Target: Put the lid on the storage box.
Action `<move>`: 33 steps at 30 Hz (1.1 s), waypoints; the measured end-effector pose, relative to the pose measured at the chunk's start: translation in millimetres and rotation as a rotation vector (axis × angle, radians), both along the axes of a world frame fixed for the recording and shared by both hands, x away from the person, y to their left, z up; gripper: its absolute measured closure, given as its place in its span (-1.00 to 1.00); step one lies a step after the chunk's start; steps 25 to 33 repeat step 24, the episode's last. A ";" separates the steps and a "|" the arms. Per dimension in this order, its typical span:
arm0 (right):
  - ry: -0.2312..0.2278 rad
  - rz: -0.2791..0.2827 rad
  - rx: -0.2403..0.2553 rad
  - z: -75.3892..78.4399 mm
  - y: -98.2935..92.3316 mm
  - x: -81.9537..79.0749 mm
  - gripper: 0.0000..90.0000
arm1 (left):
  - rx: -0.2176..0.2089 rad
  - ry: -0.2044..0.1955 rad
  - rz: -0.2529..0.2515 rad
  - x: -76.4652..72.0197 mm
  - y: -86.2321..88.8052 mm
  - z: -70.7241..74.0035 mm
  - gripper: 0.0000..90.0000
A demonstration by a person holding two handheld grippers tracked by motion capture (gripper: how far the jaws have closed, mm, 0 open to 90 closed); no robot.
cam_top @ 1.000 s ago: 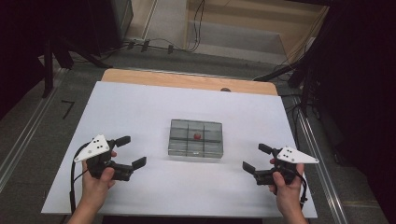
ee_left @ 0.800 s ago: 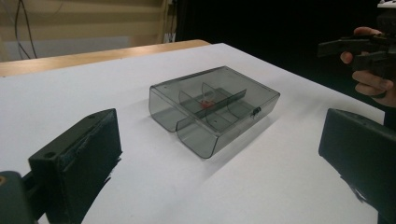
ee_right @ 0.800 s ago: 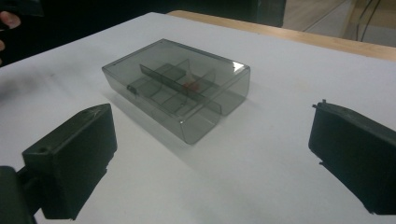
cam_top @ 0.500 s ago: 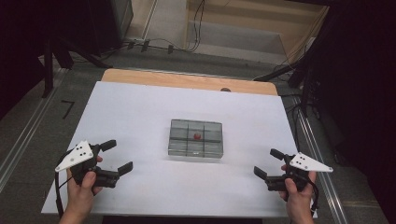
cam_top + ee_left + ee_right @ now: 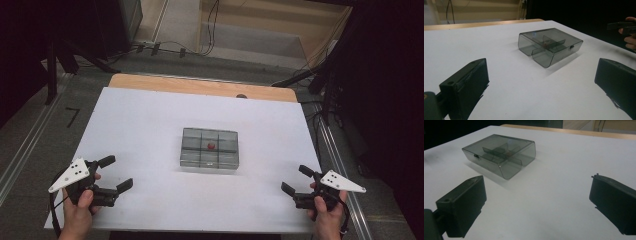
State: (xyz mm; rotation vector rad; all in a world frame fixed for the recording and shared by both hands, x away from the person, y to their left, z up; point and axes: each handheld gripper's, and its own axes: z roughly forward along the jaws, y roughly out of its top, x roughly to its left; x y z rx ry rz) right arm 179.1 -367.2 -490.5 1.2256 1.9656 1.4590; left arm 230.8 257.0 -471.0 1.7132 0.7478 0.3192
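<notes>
Near the worktop's (image 5: 150,125) front left corner: left hand-held gripper (image 5: 116,173), jaws spread wide with nothing between them, aimed inward and toward the far edge. At the middle of the worktop, a little nearer the front edge than the far one: smoky clear compartment box (image 5: 209,148), lid shut, long axis running parallel to the front edge, a small red piece (image 5: 211,146) inside its middle far cell. Seen from the left gripper view as lying ahead and slightly right (image 5: 550,45), latch side turned to the right; from the right gripper view as ahead and to the left (image 5: 500,153). Near the front right corner: right hand-held gripper (image 5: 297,179), likewise spread and empty, pointing inward. Well apart from the box on both sides, roughly equally so; neither clearly nearer, so a two-sided approach along the box's long axis looks likely.
</notes>
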 end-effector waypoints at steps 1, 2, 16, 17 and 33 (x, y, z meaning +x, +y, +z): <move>0.001 -0.001 0.003 -2.2 -1.8 -0.2 -1.00 | 0.003 0.000 0.002 0.3 1.5 -1.3 -1.00; 0.002 -0.006 0.003 -4.2 -3.3 -0.4 -1.00 | 0.002 0.002 0.004 0.6 2.7 -2.7 -1.00; 0.030 -0.052 0.009 -26.5 -21.7 2.1 -1.00 | 0.031 0.020 0.026 8.6 14.7 -21.2 -1.00; 0.029 -0.054 0.014 -28.3 -22.5 3.2 -1.00 | 0.034 0.020 0.026 8.9 14.4 -21.6 -1.00; 0.030 -0.060 0.007 -31.5 -19.6 6.0 -1.00 | 0.028 0.017 0.029 8.4 13.8 -24.1 -1.00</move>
